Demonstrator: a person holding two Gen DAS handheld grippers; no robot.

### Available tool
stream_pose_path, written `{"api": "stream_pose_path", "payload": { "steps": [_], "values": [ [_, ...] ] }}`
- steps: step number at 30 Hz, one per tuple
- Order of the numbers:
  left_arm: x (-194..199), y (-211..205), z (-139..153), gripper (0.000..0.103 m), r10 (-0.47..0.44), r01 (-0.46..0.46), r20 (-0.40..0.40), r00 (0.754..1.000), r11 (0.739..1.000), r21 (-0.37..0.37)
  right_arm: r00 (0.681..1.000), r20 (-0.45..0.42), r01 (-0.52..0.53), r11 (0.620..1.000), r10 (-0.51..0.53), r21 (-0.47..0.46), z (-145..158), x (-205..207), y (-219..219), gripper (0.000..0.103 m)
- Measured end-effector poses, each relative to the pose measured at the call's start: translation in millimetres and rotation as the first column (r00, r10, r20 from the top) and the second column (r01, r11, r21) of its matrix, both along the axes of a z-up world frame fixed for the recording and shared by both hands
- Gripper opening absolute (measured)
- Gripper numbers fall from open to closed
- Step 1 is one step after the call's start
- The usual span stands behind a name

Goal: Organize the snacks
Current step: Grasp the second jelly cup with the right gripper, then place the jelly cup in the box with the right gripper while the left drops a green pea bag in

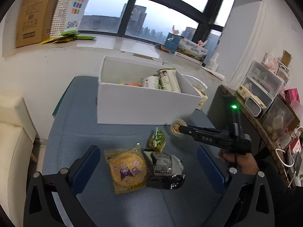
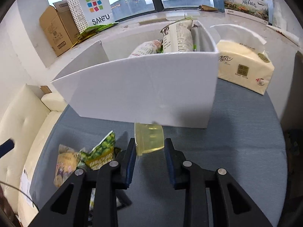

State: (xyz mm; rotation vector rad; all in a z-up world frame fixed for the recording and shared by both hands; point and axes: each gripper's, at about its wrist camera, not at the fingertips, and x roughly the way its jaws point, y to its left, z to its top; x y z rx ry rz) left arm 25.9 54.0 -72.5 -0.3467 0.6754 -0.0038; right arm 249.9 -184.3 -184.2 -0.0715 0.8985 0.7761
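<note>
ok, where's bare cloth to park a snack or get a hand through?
Free: blue cloth right of the snack pile, between the white box and the tissue pack; also cloth left of the yellow bag. Crowded: the pile itself, and the box's right end.

High-rise flat, lived-in, from what I see: big window (image 1: pixel 151 13) over city towers, cream sofa (image 2: pixel 20 124) beside the bench (image 1: pixel 75 117), tissue pack (image 2: pixel 244 68), cluttered shelf (image 1: pixel 272 98) of clear storage bins, shopping bag (image 2: pixel 92 7) on the sill.

Hidden and blurred parts

Jelly cup (image 1: pixel 177 127) at the right gripper's tip is motion-blurred; white box (image 2: pixel 144 87) wall beyond hides packets' lower halves.
</note>
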Motion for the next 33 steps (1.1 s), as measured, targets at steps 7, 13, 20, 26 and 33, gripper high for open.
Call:
{"api": "stream_pose_path", "payload": {
  "steps": [7, 13, 20, 26, 33],
  "values": [
    [76.3, -34.2, -20.5, 0.103, -0.163, 0.173, -0.119, 0.979, 0.981, 0.082, 0.999, 0.030, 0.015, 0.996, -0.017, 0.084, 27.9, -32.5, -51.9, 0.031],
    [139.6, -63.9, -60.7, 0.103, -0.237, 0.290, -0.294, 0.926, 0.945, 0.150, 0.998, 0.026, 0.057, 0.986, -0.062, 0.156, 48.3, -48.4, -96.6, 0.031],
    [167.8, -63.5, -87.0, 0.090, -0.260, 0.320, -0.401, 0.878, 0.943, 0.090, 0.995, 0.028, 0.088, 0.980, -0.094, 0.179, 54.2, -53.5, -118.1, 0.031],
    [159.3, -59.0, -84.2, 0.040, -0.283, 0.333, -0.371, 0.885, 0.939, 0.079, 0.996, 0.032, 0.080, 0.977, -0.088, 0.197, 55.6, -56.8, -117.7, 0.031],
    [120.8, -41.5, -15.2, 0.038, -0.271, 0.283, -0.119, 0.955, 0.954, 0.096, 0.997, 0.046, 0.058, 0.977, -0.069, 0.207, 62.5, -50.9, -106.4, 0.031]
  ]
}}
